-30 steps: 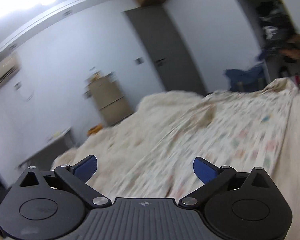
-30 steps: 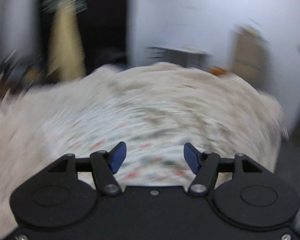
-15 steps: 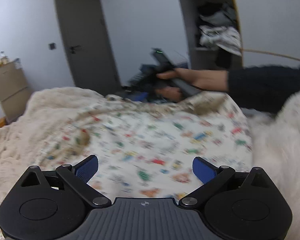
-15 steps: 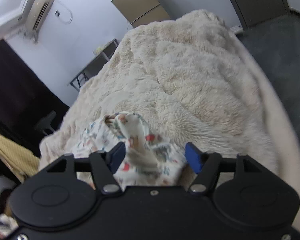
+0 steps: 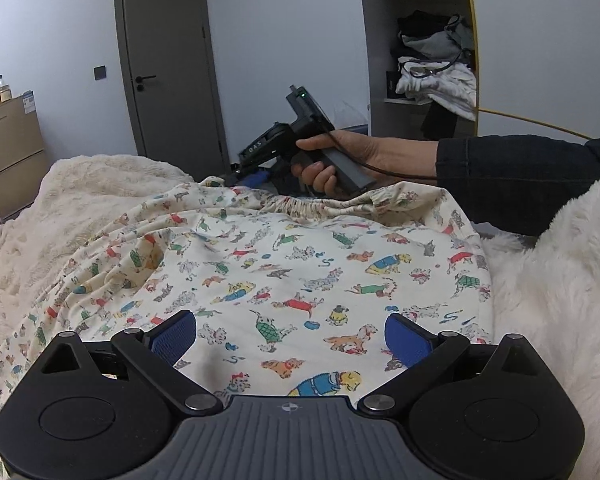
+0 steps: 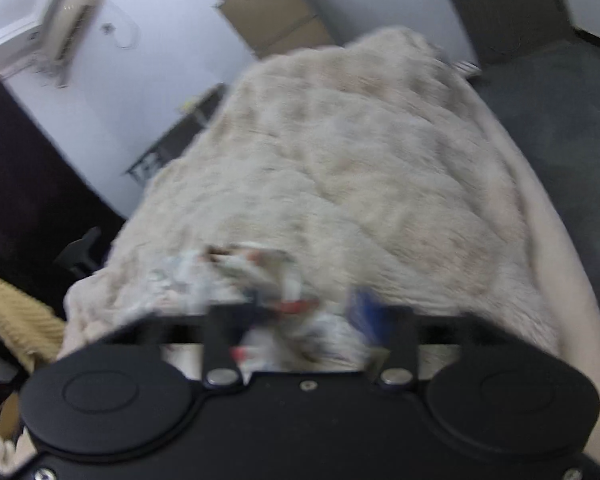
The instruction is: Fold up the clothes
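A cream garment printed with small coloured dogs (image 5: 292,264) lies spread on a fluffy beige blanket (image 5: 80,200), its elastic waistband at the far edge. My left gripper (image 5: 290,336) is open just above the garment's near part, holding nothing. My right gripper (image 5: 256,172) is held at the waistband's far edge by a hand in a dark sleeve. In the blurred right wrist view the right gripper (image 6: 304,312) has bunched printed cloth (image 6: 260,280) between its blue fingers (image 6: 364,312), which stand apart.
A grey door (image 5: 168,60) and a beige cabinet (image 5: 8,156) stand behind the bed. Open shelves with piled clothes (image 5: 436,60) are at the back right. A white furry cover (image 5: 560,280) lies at the right. Dark floor (image 6: 560,120) runs beside the bed.
The left view has swung right and settled over the garment. The right gripper has come down onto the waistband, and cloth now sits between its fingers.
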A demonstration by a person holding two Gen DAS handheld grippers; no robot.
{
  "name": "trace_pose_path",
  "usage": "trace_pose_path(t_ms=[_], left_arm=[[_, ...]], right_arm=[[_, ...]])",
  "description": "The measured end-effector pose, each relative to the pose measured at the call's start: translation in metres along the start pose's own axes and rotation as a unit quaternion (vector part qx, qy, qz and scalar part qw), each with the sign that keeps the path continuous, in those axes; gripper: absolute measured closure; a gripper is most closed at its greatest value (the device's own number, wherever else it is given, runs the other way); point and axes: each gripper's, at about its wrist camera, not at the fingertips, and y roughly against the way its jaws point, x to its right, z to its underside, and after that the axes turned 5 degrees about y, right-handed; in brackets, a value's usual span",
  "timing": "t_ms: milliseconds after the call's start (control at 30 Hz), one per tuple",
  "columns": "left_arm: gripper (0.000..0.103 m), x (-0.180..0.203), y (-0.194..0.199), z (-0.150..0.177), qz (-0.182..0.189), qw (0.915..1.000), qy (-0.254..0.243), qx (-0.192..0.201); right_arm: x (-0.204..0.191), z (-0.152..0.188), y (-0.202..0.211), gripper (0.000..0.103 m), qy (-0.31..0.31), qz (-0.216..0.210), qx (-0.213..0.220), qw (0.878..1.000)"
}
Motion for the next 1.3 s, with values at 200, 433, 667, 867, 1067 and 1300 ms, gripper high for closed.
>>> trace_pose_path(t_ms=[200,433,667,867,1067,1300], left_arm=[[0.002,0.001,-0.009,0.003,0.01,0.9998,0.013,-0.011],[0.002,-0.001,-0.012,0.005,0.012,0.9997,0.017,-0.013],[0.002,-0.003,-0.014,0.005,0.013,0.9996,0.022,-0.014],[0.0,-0.004,-0.011,0.005,0.007,0.9996,0.025,-0.014],[0.0,0.015,-0.005,-0.001,-0.026,0.9993,-0.028,-0.005],[0.0,0.015,-0.011,-0.005,-0.027,0.9989,-0.035,-0.015]], right_arm=[[0.017,0.013,-0.002,0.073,-0.057,-0.073,0.005,0.996],[0.025,-0.003,0.027,0.083,-0.079,-0.083,0.08,0.99],[0.045,-0.009,0.039,0.073,-0.15,0.076,0.104,0.98],[0.028,-0.009,0.043,0.058,-0.117,0.11,0.095,0.982],[-0.038,-0.022,0.076,0.039,0.069,0.112,0.031,0.991],[-0.108,0.053,0.129,0.052,0.287,0.081,-0.083,0.951]])
